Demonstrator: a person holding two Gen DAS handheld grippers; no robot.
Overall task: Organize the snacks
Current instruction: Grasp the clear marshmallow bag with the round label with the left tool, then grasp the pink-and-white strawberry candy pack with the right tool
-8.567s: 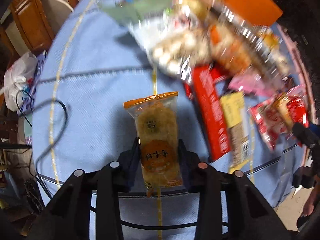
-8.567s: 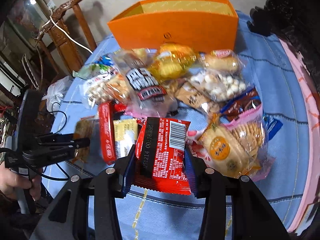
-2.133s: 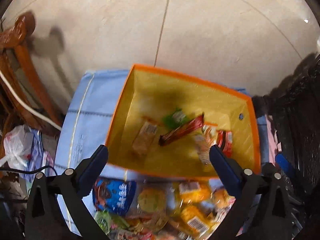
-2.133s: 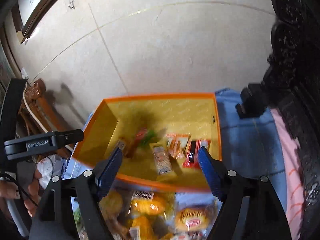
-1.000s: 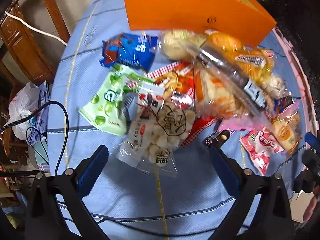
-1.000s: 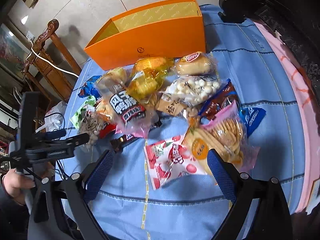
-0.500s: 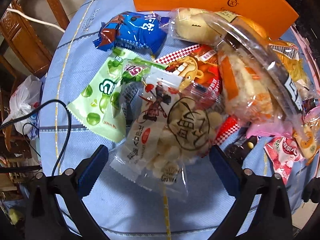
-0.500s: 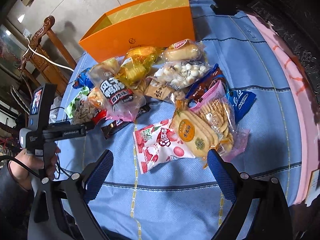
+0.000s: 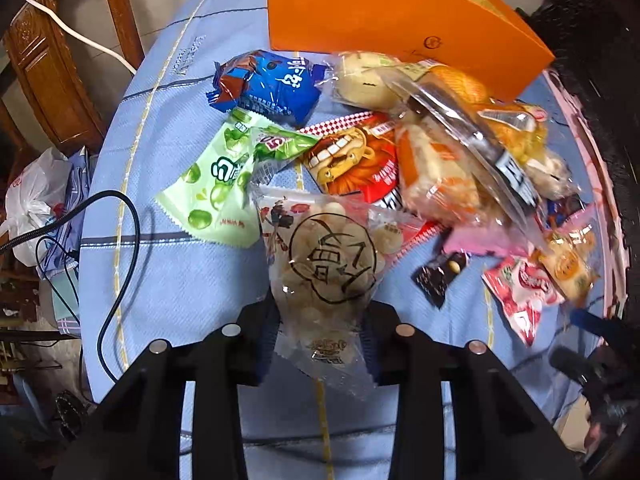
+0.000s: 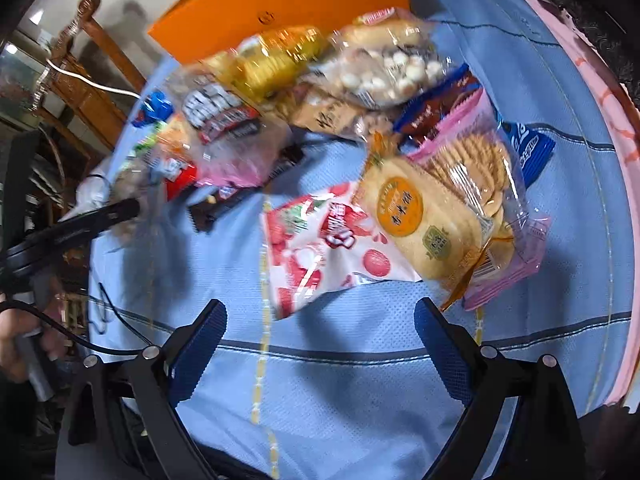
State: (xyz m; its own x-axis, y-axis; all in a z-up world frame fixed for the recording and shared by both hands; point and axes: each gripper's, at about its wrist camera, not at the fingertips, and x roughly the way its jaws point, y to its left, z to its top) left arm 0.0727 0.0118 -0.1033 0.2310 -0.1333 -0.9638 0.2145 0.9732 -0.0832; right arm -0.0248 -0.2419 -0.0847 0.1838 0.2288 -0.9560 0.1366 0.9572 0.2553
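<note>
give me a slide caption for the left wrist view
Left gripper jaws closing on a clear bag of puffed balls before the orange box.

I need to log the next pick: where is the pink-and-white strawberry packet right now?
In the right wrist view the strawberry packet lies flat on the blue tablecloth, just ahead of the open right gripper, overlapped by the orange-labelled cracker pack.

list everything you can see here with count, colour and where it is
orange box: 1, orange, far end of table
tablecloth: 1, light blue
clear bag of round puffs: 1, clear and beige, between left gripper's fingers
green pea packet: 1, green, left of the pile
blue packet: 1, blue, near the box
red-and-white strawberry packet: 1, ahead of right gripper
round cracker pack: 1, clear, orange label
left gripper: just closed on the puffs bag
right gripper: open, empty
</note>
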